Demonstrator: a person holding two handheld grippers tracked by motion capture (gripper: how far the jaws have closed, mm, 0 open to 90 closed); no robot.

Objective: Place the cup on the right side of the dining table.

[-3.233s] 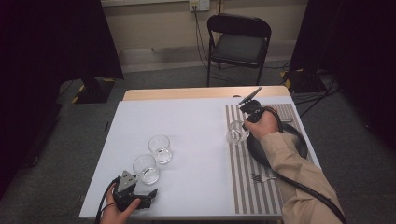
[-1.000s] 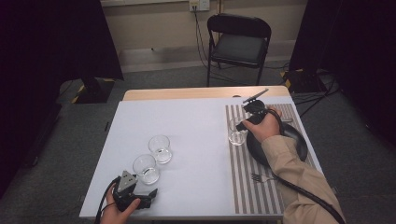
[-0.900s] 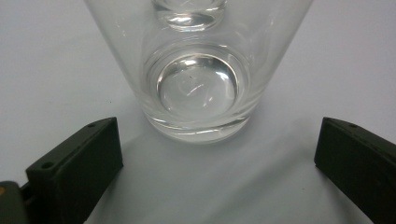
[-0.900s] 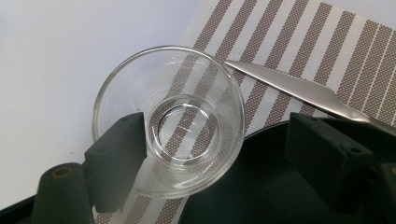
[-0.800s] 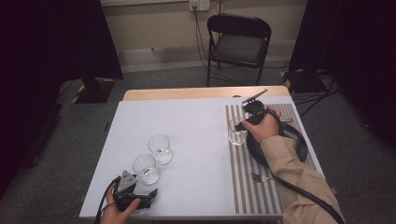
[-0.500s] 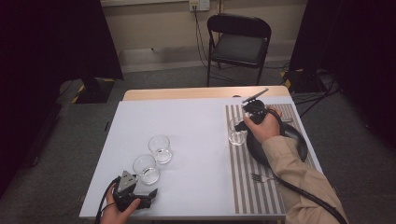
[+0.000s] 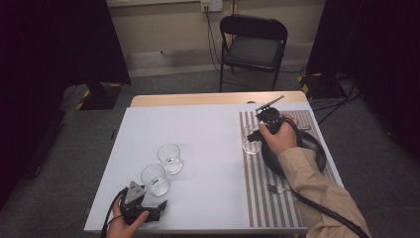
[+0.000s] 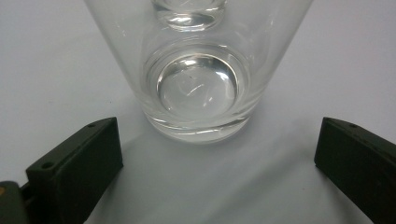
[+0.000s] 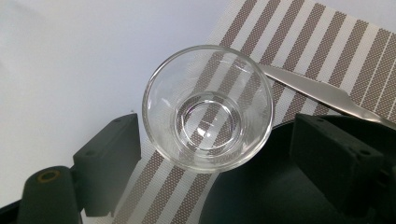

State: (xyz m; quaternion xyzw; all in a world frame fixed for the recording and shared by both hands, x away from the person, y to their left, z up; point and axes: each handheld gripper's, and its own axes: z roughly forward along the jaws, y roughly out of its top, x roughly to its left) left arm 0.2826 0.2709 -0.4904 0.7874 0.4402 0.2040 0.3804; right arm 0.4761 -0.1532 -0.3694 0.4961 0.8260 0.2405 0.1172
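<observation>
A clear glass [image 9: 208, 107] stands on the striped placemat [image 9: 299, 51], close to a black plate [image 9: 261, 196]. My right gripper [image 9: 217, 135] straddles it from above. Its jaws have just been opening and stand wide, with gaps between the pads and the glass. From the high view, the hand holds that gripper [image 7: 257, 133] over the glass [image 7: 251, 143]. At the front left, my left gripper [image 7: 157, 202] rests on the table, open. A second glass [image 8: 201, 79] stands just ahead of its jaws, untouched. A third glass [image 7: 170, 157] is behind that one.
A knife [image 9: 322, 91] lies on the mat beyond the right-hand glass, and a fork [image 7: 277, 188] lies near the mat's front. The black plate [image 7: 317, 148] sits under the right forearm. A folding chair [image 7: 252, 44] stands behind the table.
Since the oldest frame the right hand has shifted slightly along the mat with its gripper over the glass. The left hand and its gripper have stayed still.
</observation>
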